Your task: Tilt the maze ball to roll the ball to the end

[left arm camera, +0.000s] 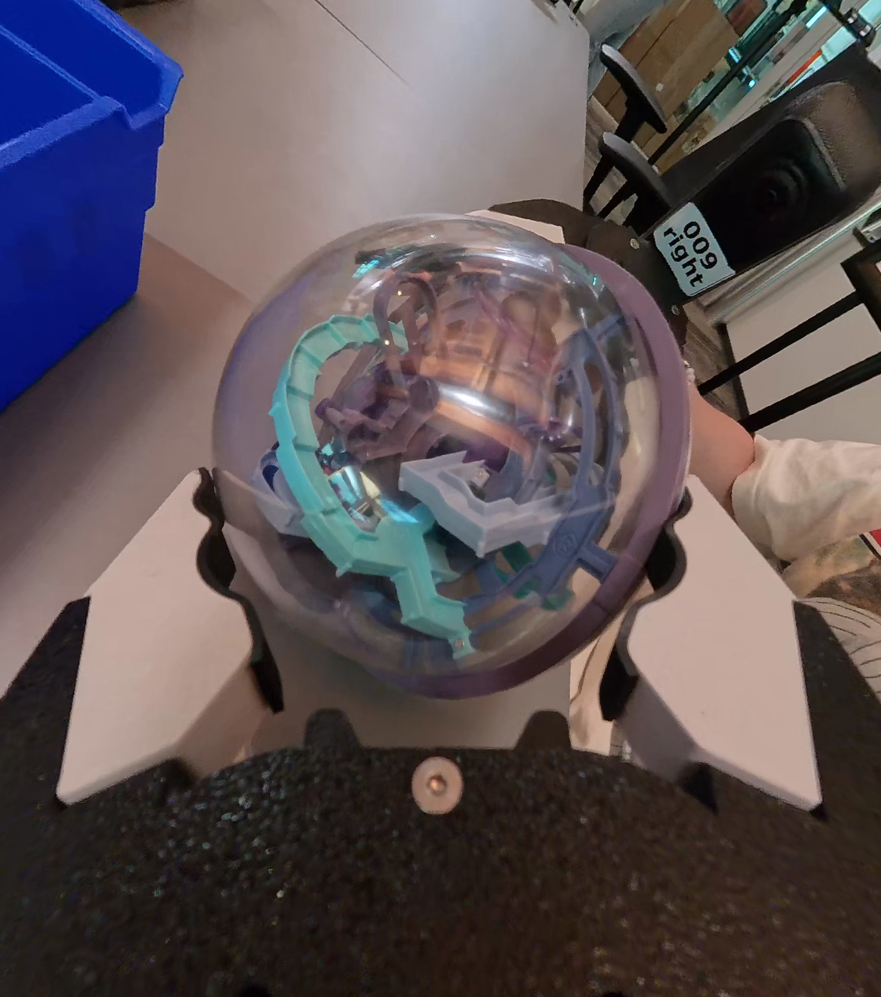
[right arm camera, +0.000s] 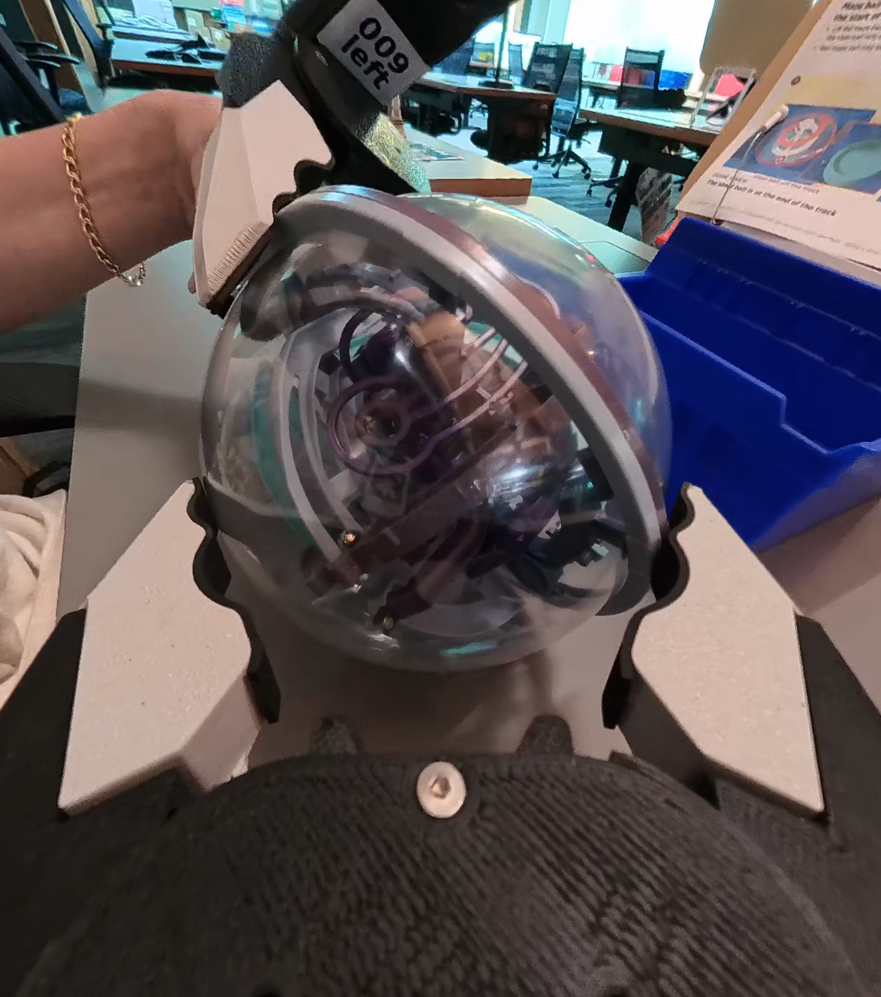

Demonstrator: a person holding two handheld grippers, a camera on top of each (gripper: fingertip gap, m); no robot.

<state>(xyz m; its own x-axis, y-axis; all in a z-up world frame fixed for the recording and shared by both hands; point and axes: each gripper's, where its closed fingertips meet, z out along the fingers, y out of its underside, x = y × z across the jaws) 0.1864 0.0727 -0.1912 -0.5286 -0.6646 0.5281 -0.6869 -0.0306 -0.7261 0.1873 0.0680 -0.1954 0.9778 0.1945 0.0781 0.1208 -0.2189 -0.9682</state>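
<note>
Because the maze ball [left arm camera: 444, 458] is a smooth, clear sphere carried above the table [left arm camera: 319, 108] by two grippers at once, most of the risk lies in the hold itself.

Hold, left gripper [left arm camera: 441, 485]: its jaws are spread wide and clamped on the maze ball, the dark wavy pads [left arm camera: 211, 518] pressed against the shell on both flanks.

Hold, right gripper [right arm camera: 430, 518]: it is likewise clenched on the maze ball, one pad at the clear shell, the other at the seam band [right arm camera: 562, 323].

Place of the task's thing: the sphere is held between both grippers, tilted so that the seam band runs diagonally, beside the blue bin [right arm camera: 805, 388].

Small steel ball [right arm camera: 347, 537]: a bright bead is seen on a dark track low in the sphere; whether this is the rolling ball cannot be told for certain.

Slip risk: glossy curved plastic offers little purchase; if one grip were loosened during a tilt, the sphere could be rotated or dropped.

Overshoot risk: the tracks are narrow and open-sided, so the bead could be thrown off by a sharp tilt.

Materials: hard transparent shell, matte grey-purple band, rigid moulded tracks in teal [left arm camera: 309, 388], pale blue and purple.

Shapes: curved ramps, loops and stepped ledges are nested inside.
</note>
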